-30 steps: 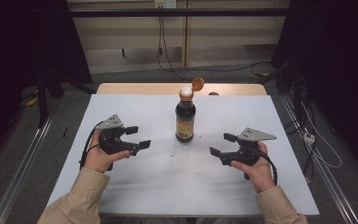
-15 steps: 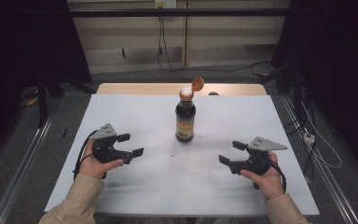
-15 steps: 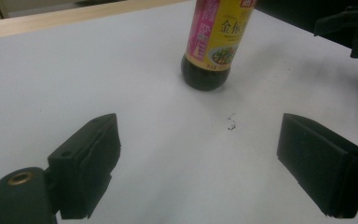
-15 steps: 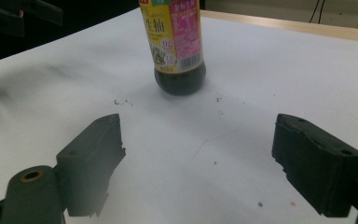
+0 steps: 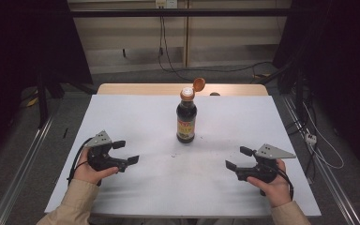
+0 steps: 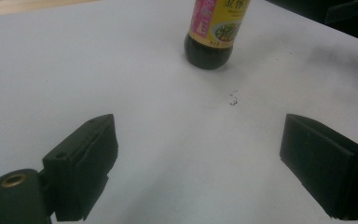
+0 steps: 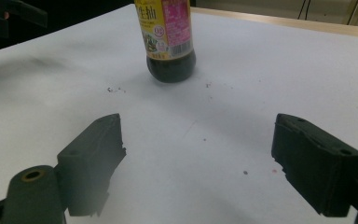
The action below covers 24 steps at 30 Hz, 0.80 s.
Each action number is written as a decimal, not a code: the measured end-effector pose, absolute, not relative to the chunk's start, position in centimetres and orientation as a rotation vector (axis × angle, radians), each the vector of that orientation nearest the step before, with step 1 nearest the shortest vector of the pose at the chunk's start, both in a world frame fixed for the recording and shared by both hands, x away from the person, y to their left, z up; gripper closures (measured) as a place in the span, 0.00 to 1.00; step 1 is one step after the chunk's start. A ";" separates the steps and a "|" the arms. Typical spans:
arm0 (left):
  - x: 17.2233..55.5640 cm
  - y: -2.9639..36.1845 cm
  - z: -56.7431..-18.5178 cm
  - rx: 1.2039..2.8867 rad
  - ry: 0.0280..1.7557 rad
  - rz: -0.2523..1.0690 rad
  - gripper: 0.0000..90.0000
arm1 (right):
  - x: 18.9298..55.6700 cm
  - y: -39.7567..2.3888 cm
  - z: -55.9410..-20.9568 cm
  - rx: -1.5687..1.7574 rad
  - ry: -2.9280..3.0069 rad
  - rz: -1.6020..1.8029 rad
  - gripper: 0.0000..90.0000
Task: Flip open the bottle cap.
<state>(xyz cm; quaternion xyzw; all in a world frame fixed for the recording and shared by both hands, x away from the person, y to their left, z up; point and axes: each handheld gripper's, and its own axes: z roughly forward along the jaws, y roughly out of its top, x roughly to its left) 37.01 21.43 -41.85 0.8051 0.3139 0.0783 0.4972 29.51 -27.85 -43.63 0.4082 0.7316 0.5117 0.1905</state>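
A: Dark sauce bottle stands at twelve o'clock, flip cap open. Anything held?

B: No. Left gripper at eight, right gripper at four, both jaws apart and empty; the left's just widened. Closing the cap seems left.

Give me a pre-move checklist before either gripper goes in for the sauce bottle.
1. Sauce bottle stands upright on the table: ok.
2. Its flip cap is closed: not ok, it is hinged open.
3. Left gripper is open with nothing between the jaws, which have just been opening: ok.
4. Right gripper is open and empty: ok.
5. Table between both grippers and the bottle is free of obstacles: ok, only small dark specks.
6. How full the bottle is: cannot tell.
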 end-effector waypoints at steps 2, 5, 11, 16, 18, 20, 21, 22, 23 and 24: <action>36.8 21.6 -42.0 1.952 0.762 0.185 0.12 | 29.3 -28.0 -43.7 1.151 2.050 1.441 0.18; 36.5 21.8 -42.2 1.950 0.762 0.184 0.12 | 29.1 -28.1 -43.7 1.146 2.049 1.438 0.18; 36.0 22.1 -42.5 1.958 0.758 0.196 0.11 | 29.0 -28.1 -43.7 1.123 2.055 1.412 0.18; 35.9 22.1 -42.6 1.957 0.748 0.185 0.11 | 28.9 -28.4 -43.7 1.128 2.046 1.402 0.18; 35.9 22.1 -42.6 1.963 0.748 0.196 0.11 | 28.8 -28.5 -43.6 1.127 2.035 1.402 0.18; 36.0 22.1 -42.6 1.954 0.750 0.194 0.11 | 28.8 -28.7 -43.6 1.132 2.029 1.402 0.18; 36.0 22.0 -42.6 1.957 0.749 0.198 0.10 | 28.8 -28.7 -43.6 1.138 2.029 1.397 0.18; 36.0 22.0 -42.6 1.956 0.749 0.195 0.10 | 28.8 -28.8 -43.7 1.136 2.028 1.395 0.18; 36.0 22.0 -42.6 1.948 0.748 0.187 0.10 | 28.8 -28.8 -43.7 1.141 2.022 1.399 0.18; 36.0 22.0 -42.6 1.945 0.749 0.186 0.10 | 28.7 -28.9 -43.7 1.140 2.023 1.400 0.18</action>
